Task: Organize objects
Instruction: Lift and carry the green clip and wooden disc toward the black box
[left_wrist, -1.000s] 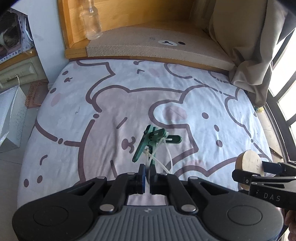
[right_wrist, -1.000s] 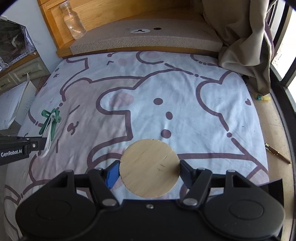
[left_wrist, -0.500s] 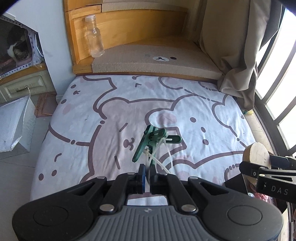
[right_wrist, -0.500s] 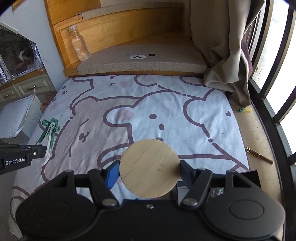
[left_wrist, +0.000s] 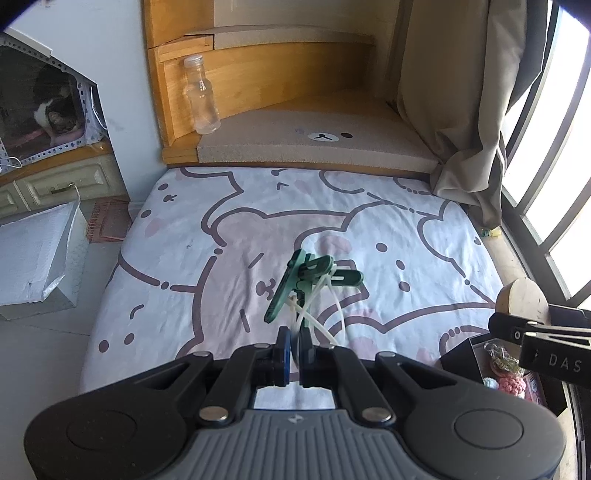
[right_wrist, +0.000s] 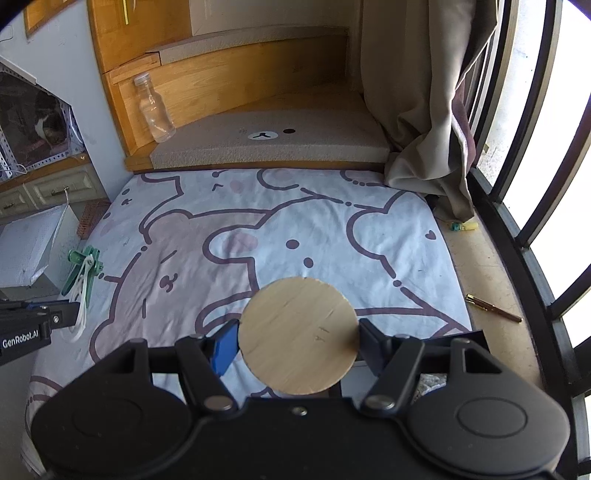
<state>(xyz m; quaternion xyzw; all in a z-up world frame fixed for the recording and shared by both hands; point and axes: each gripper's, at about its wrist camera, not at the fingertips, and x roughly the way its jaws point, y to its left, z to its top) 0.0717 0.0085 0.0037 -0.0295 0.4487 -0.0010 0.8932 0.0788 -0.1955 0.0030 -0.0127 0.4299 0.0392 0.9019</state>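
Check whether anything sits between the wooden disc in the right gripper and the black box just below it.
Nothing visible does. The right gripper holds the wooden disc above the bed's near edge, and the black box has only open air towards it, though the gripper body hides most of that box.

White letters "DAS" stand on the black right gripper (left_wrist: 524, 325) at the right edge of the left wrist view. "GenRobot.AI" stands in white on the left gripper (right_wrist: 70, 314) at the right wrist view's left edge.
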